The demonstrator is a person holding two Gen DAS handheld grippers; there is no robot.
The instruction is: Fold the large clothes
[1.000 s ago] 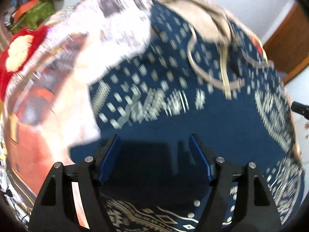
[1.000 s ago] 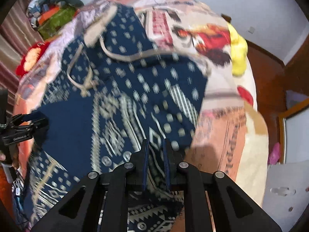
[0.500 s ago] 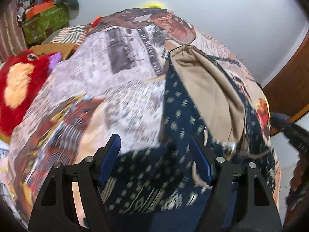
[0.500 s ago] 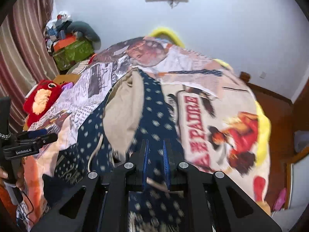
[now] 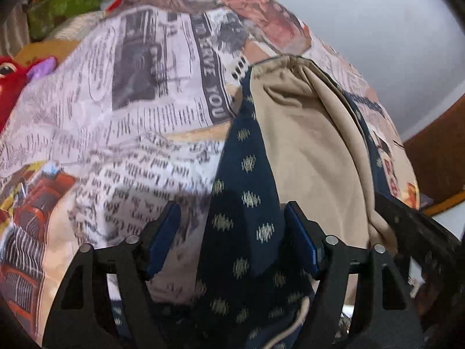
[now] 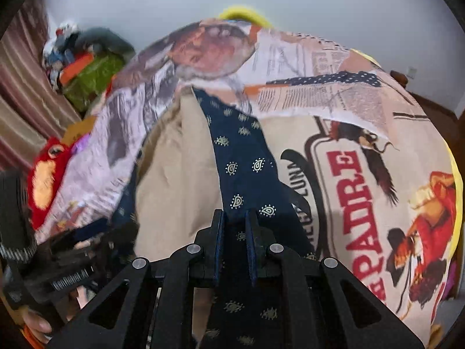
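**Blue dress lifted up over the bed**

A big dark blue garment (image 6: 250, 174) with small gold spots is held up above a bed. Its tan inside (image 5: 308, 145) shows where the cloth hangs open. The far end of the garment rests on the bedspread (image 5: 130, 101), which is printed like a newspaper with big pictures and red letters.

The right gripper (image 6: 234, 218) has its two fingers pressed close together. A strip of the blue cloth runs right between them, so it is pinched tight.

The left gripper (image 5: 232, 224) has its fingers apart, and they are closing in. A fold of the blue cloth hangs between them. It lies up against the right-hand blue pad (image 5: 299, 235), but the other pad stands clear of it. The picture is a bit blurry here, so it is hard to say how firmly the cloth sits there.

In the right camera's view, the left gripper shows at the lower left, with a person's hand (image 6: 37, 324) under it.

A red plush toy (image 6: 48, 177) sits beside the bed. A green box (image 6: 93, 78) with things piled on top stands further back by the curtain (image 6: 20, 101).
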